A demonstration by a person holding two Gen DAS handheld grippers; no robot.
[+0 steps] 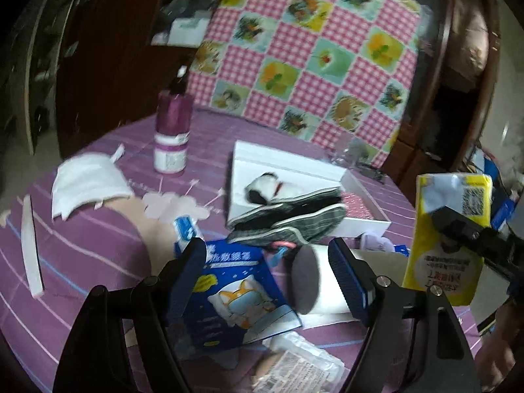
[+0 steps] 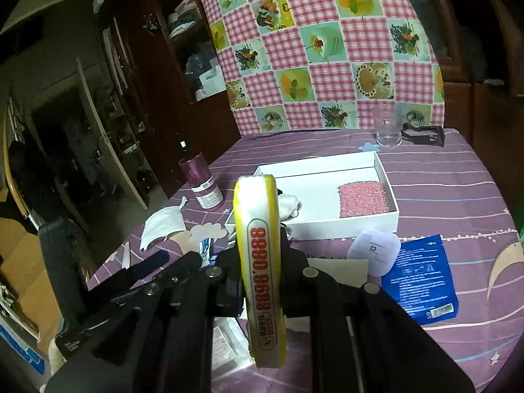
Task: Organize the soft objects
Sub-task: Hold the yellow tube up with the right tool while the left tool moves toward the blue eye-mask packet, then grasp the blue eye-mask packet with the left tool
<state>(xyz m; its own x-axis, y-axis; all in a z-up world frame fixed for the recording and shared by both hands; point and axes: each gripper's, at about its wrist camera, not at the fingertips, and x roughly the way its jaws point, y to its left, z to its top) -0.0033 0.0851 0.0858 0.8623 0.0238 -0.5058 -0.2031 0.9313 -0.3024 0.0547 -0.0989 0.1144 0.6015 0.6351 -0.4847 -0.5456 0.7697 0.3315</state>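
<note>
Clamped jaws of the right gripper [image 2: 262,258] pinch a yellow tissue pack [image 2: 262,262] edge-on and upright, held up over the near part of the table; the left wrist view shows the same pack [image 1: 448,229] at the right, raised above the clutter. Spread jaws of the left gripper [image 1: 268,278] hold nothing and hover low over a blue sachet [image 1: 229,298] and a white cylinder with a dark end [image 1: 314,281] lying on its side.

A purple striped tablecloth [image 2: 442,190] covers the table. On it sits a white shallow box [image 2: 389,209] holding a pink sequined pad [image 2: 363,199] at its right end and a small white plush piece [image 2: 288,204] at its left. A dark grey striped cloth [image 1: 288,219] hangs over the box's near edge. A purple bottle [image 1: 172,131] stands left of the box, with a white mask [image 1: 88,186] lying beyond it toward the table edge. A clear glass [image 2: 388,127] stands at the far side, near a checked pink cushion [image 2: 327,49] propped upright. Dark wooden cabinets [image 2: 157,65] fill the dim room behind.

Both grippers point forward across the table, the right one raised higher than the left
</note>
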